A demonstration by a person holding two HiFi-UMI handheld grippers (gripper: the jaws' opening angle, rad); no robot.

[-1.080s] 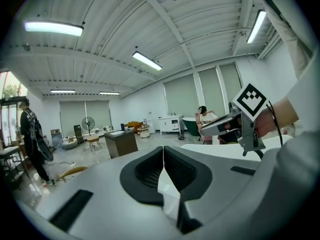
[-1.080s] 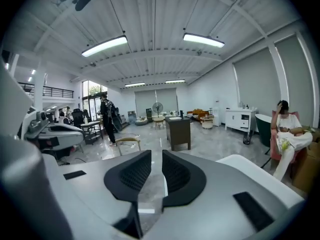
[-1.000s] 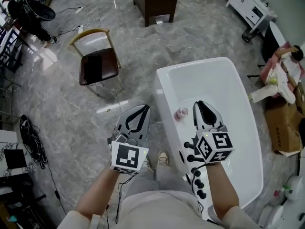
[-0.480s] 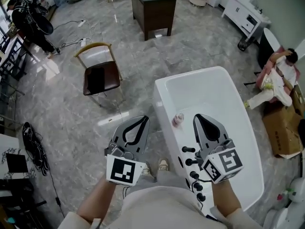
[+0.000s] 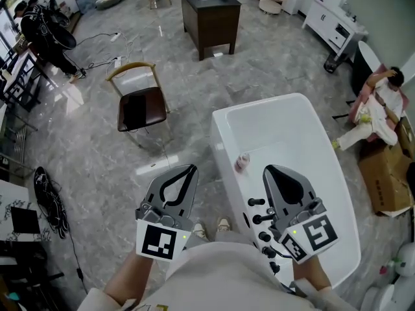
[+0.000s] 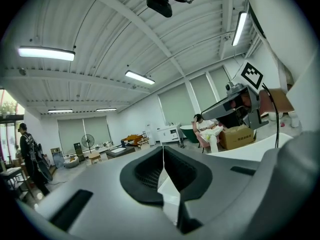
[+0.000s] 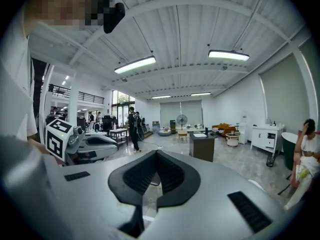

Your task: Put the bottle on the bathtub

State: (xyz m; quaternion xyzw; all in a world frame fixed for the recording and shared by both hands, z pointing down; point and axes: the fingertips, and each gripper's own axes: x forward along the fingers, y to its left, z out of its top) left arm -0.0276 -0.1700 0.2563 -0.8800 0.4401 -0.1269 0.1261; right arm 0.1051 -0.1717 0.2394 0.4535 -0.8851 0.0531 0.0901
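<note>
So both grippers are empty here. The left gripper [image 5: 188, 170] is clenched tight: in the left gripper view its two dark pads meet along a thin seam with nothing between them. Same for the right gripper [image 5: 270, 170], jaws pressed together on nothing in its own view.

The bottle [image 5: 242, 161] is a small pale thing with a pinkish top. It's standing upright on the rim of the white bathtub [image 5: 218, 129], on the long side nearest the person. It sits between the two gripper tips, closer to the right one, and neither touches it. The right gripper hangs over the tub's near end, right above a row of black tap knobs [image 5: 259, 220] on the rim. The left gripper is off the tub, over the grey marble-look floor [image 5: 97, 154].

Around the room (it's a big open showroom kind of space):
- a chair [image 5: 137, 103] with a brown seat and a pale curved back stands on the floor, up and left of the tub
- a dark wood cabinet [image 5: 209, 17] with a white basin on top is farther back
- a person [image 5: 379, 105] sits slumped in a pink seat past the tub's far side, with a cardboard box [image 5: 384, 173] beside them
- a tangle of black cable [image 5: 49, 203] lies on the floor at the left

You can also see the person's shoes [image 5: 222, 225] between the grippers.
</note>
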